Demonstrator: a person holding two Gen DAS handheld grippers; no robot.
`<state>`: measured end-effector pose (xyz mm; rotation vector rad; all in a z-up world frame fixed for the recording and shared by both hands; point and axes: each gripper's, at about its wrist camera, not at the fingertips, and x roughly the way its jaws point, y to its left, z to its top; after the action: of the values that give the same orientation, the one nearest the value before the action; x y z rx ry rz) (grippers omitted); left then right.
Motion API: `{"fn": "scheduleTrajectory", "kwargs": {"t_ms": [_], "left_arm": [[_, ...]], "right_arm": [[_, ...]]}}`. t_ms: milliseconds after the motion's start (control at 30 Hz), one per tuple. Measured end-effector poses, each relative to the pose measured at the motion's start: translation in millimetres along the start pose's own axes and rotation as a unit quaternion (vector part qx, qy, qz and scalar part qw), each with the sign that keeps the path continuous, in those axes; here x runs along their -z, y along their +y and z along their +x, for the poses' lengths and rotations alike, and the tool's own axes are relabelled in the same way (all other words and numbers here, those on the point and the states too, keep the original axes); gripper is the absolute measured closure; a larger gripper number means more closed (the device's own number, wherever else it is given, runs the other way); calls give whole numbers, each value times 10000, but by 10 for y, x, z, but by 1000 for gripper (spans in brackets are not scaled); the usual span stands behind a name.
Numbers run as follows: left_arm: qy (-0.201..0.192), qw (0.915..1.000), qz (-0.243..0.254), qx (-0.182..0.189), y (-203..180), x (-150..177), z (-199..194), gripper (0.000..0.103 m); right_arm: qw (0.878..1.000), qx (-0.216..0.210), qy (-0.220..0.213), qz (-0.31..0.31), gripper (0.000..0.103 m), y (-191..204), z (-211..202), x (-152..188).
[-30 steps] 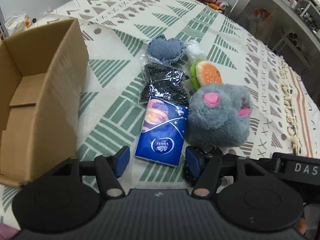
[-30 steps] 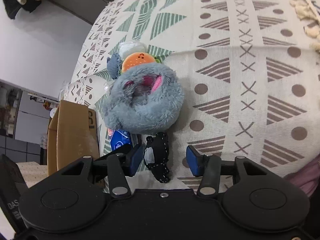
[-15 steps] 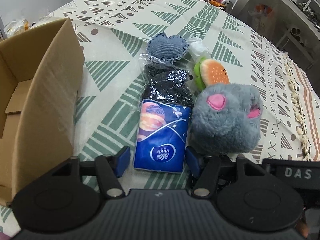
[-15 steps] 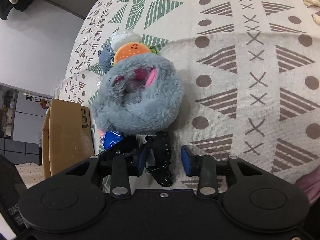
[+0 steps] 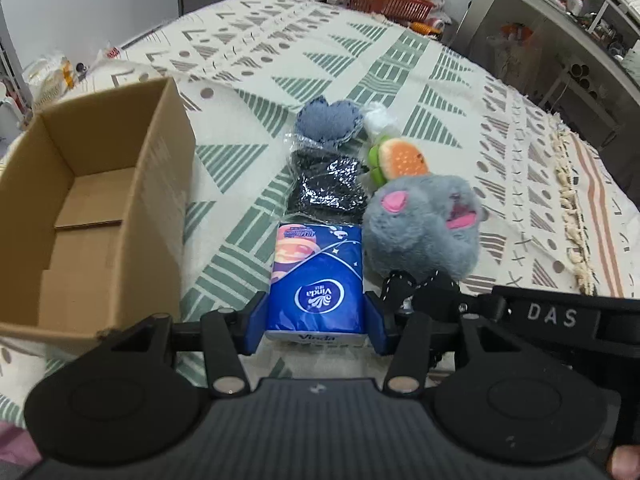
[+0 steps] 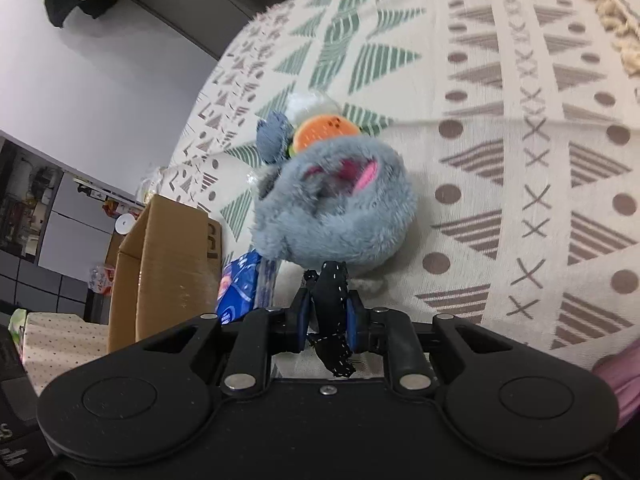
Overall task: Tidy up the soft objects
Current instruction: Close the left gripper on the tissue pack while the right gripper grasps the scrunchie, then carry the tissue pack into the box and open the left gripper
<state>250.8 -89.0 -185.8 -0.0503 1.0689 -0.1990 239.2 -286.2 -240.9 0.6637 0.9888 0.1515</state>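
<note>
My left gripper [image 5: 316,322] is closing, its blue pads pressing both sides of a blue tissue pack [image 5: 318,276]. My right gripper [image 6: 328,316] is closing too, pinching a black fabric piece with white stitching [image 6: 330,292], which also shows in the left wrist view as the black fabric piece [image 5: 400,284]. Just beyond lies a grey plush toy [image 5: 424,224] with pink ears. Behind it are a burger toy [image 5: 400,158], a bagged black glittery item [image 5: 328,188] and a denim heart [image 5: 328,122]. An open cardboard box [image 5: 160,200] stands to the left, with nothing visible inside.
A patterned cloth [image 5: 256,60] covers the table, with a fringe [image 5: 568,200] along its right edge. An orange basket [image 5: 388,2] and clutter sit at the far end. Shelving stands beyond the right side. A purple sleeve [image 6: 620,368] shows at the right.
Both grippers have narrowed. The left one now grips the tissue pack, which sits higher between its pads. The right one has come in onto the black stitched fabric.
</note>
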Motion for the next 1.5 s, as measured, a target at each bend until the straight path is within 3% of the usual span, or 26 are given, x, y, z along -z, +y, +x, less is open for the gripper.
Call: {"fn": "scheduleTrajectory", "kwargs": {"t_ms": [600, 1033, 1500], "left_arm": [[-609, 9978, -44, -269, 109, -13, -827, 53], [-933, 9949, -227, -318, 381, -57, -1160, 53], [-1109, 9909, -717, -240, 924, -107, -1200, 53]], "right_arm": [[9929, -320, -1008, -538, 84, 207, -571, 38], [9858, -591, -1337, -825, 84, 517, -828, 56], [9791, -828, -1474, -1127, 84, 1047, -840, 122]]}}
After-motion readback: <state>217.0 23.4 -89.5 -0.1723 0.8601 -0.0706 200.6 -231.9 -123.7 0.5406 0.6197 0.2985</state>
